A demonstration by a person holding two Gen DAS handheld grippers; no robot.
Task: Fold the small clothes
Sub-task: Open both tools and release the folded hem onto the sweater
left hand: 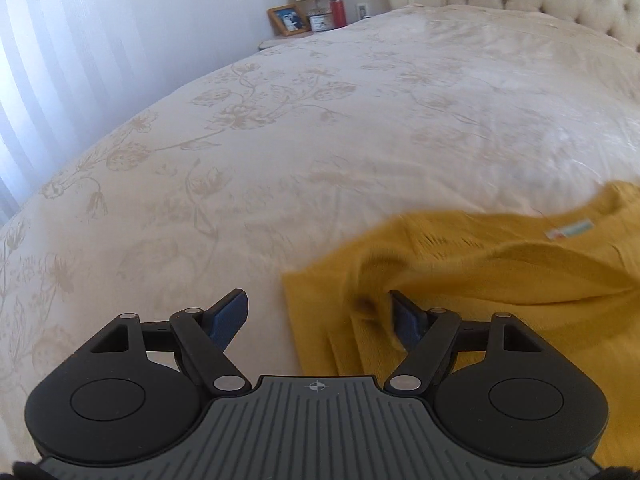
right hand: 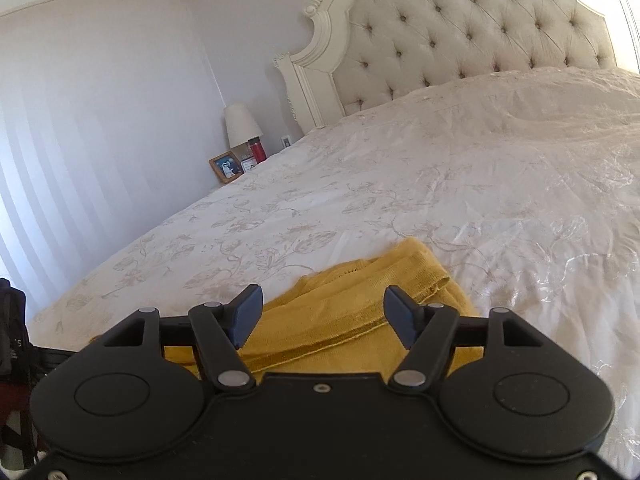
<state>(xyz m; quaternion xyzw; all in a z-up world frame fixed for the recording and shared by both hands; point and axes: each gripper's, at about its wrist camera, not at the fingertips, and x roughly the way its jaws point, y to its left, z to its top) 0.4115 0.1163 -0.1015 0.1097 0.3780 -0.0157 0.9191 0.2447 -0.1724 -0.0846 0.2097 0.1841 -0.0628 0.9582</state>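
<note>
A small mustard-yellow knit top (left hand: 500, 272) lies rumpled on the bed, its neck label facing up. My left gripper (left hand: 318, 316) is open and empty, low over the top's left edge; its right finger (left hand: 406, 320) sits at a fold of the cloth and its left finger is over bare bedspread. In the right wrist view the top (right hand: 340, 312) lies partly folded, with a ribbed hem showing. My right gripper (right hand: 322, 314) is open and empty just above it, its jaws wide apart over the cloth.
The bed is covered by a cream floral bedspread (left hand: 280, 140), with a tufted headboard (right hand: 460, 32) at the far end. A nightstand holds a lamp (right hand: 242, 124), a photo frame (right hand: 226, 166) and a red bottle (left hand: 338, 10). A dark object (right hand: 12, 320) stands at the left beside the bed.
</note>
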